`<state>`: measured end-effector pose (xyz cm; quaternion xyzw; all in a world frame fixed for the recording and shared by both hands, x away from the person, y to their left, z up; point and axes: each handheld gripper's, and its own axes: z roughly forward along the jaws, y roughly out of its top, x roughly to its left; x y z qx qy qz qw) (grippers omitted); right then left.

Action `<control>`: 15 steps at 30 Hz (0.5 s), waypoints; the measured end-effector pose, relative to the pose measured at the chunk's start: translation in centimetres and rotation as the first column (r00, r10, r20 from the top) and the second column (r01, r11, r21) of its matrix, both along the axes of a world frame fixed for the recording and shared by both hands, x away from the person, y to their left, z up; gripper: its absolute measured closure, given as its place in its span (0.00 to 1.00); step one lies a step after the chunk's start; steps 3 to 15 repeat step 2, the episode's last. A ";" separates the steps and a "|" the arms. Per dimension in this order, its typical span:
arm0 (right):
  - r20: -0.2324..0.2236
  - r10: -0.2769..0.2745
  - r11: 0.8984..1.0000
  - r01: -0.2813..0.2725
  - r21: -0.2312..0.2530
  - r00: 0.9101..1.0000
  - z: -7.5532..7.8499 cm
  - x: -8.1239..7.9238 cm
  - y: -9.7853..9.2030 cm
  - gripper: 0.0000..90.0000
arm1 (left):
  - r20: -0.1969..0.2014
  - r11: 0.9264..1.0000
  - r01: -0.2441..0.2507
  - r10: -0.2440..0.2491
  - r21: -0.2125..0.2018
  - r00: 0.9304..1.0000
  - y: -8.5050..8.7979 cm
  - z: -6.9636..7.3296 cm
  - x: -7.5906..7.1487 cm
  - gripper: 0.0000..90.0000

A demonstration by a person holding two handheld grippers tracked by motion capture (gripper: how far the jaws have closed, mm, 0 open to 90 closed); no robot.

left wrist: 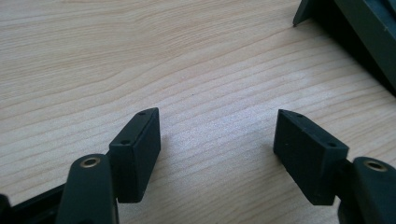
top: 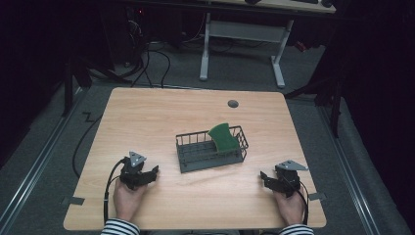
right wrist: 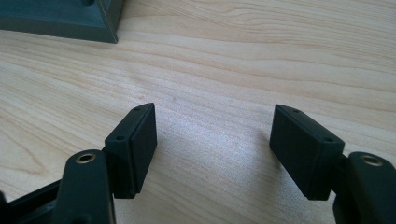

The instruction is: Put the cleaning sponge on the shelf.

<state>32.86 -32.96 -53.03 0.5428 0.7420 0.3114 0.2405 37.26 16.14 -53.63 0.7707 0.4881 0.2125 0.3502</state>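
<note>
1. At the table's [top: 147, 112] near-left edge, a hand [top: 128, 198] in a striped sleeve [top: 120, 227] holds the left gripper [top: 155, 172] low over the wood, its cable looping out to the left. It is turned toward the middle of the table.
2. In the left gripper view the left gripper [left wrist: 217, 133] has its jaws spread wide with bare wood grain between them — nothing is held. A dark corner of the basket [left wrist: 359, 28] shows at the upper right, well apart from the jaws.
3. In the middle of the table sits a dark wire basket [top: 195, 161], set slightly askew. A green sponge [top: 224, 137] stands tilted in its right end, leaning against the far wall and rising above the rim.
4. Beyond the basket, a small grey round grommet [top: 233, 104] is set in the tabletop near the far edge.
5. At the near-right edge the other hand [top: 289, 205] holds the right gripper [top: 264, 177] — turned inward toward the basket.
6. In the right gripper view the right gripper [right wrist: 212, 128] is likewise spread open on nothing, with the basket's base [right wrist: 60, 21] at the upper left, clear of the jaws.
</note>
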 end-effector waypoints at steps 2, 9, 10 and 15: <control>0.001 0.000 1.000 0.000 0.000 1.000 0.0 0.0 0.0 0.35 | -0.001 1.000 0.001 -0.001 0.001 1.000 0.0 0.0 0.0 0.36; 0.001 0.000 1.000 0.000 0.000 1.000 0.0 0.0 0.0 0.35 | -0.001 1.000 0.001 -0.001 0.001 1.000 0.0 0.0 0.0 0.36; 0.001 0.000 1.000 0.000 0.000 1.000 0.0 0.0 0.0 0.35 | -0.001 1.000 0.001 -0.001 0.001 1.000 0.0 0.0 0.0 0.36; 0.001 0.000 1.000 0.000 0.000 1.000 0.0 0.0 0.0 0.35 | -0.001 1.000 0.001 -0.001 0.001 1.000 0.0 0.0 0.0 0.36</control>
